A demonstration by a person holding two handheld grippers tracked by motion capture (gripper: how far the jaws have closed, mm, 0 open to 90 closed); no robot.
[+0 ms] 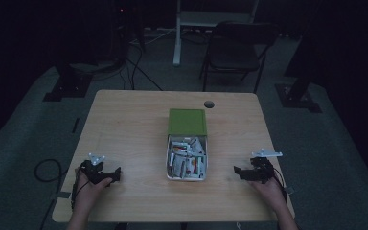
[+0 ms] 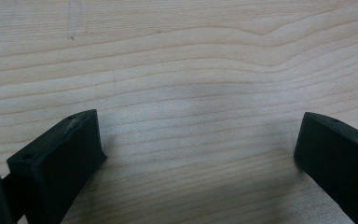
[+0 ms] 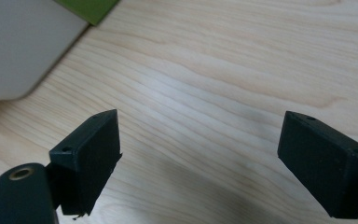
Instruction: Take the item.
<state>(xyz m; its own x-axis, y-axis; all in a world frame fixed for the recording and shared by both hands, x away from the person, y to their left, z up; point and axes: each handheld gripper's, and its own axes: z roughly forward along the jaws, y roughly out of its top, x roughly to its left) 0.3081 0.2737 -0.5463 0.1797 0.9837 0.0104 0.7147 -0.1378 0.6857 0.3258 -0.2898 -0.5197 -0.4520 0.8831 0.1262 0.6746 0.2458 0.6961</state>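
Resting on the bench [image 1: 124, 120] with fingers [image 2: 56, 163] apart, flanking the box [image 1: 187, 165]: at three o'clock from left gripper [image 1: 117, 173], nine from right gripper [image 1: 238, 171].

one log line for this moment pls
left claw: open, on table | right claw: open, on table | box: between them, packets inside, untouched | green lid: behind box
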